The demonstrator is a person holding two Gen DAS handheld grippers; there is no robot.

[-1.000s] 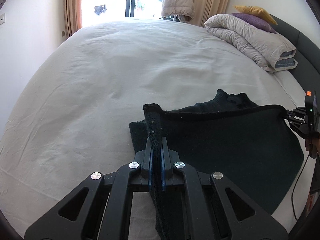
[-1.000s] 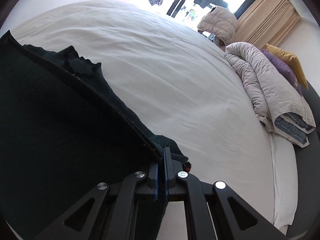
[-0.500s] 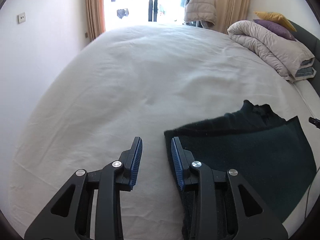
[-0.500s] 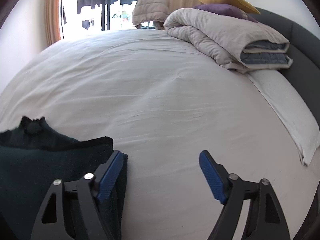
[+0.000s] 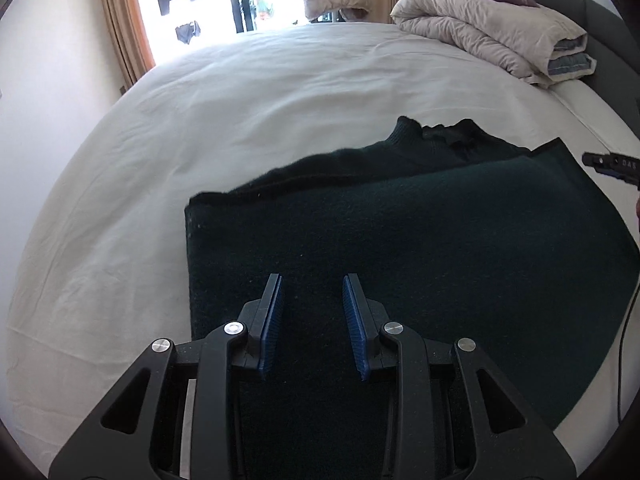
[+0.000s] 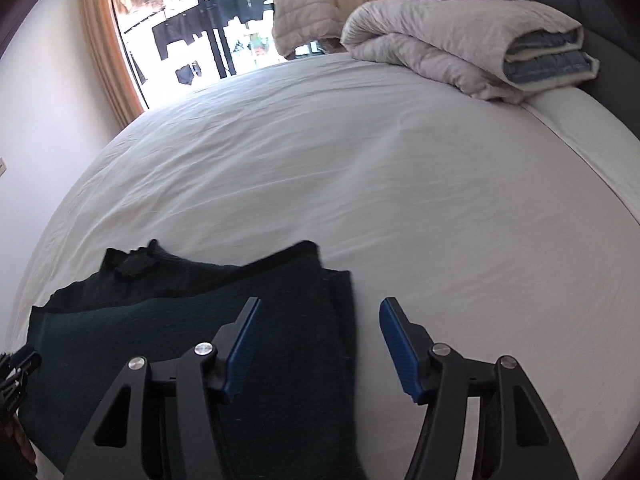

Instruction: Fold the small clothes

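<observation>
The sweater (image 5: 400,248), pinched at both corners a second ago, has been released and lies folded flat on the white bed sheet (image 5: 200,128), collar toward the window. One sweater, one folded duvet (image 6: 460,44), two pillows at the headboard, two grippers. The left gripper (image 5: 312,312) is parted narrowly above the sweater, nothing between its pads. The right gripper (image 6: 316,336) is spread wider, recently narrowed slightly, straddling the sweater's right edge, nothing gripped.

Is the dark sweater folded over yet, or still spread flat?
Folded over once. The sweater has its hem edge lying across the upper part near the collar, on the bed, held by neither gripper.
</observation>
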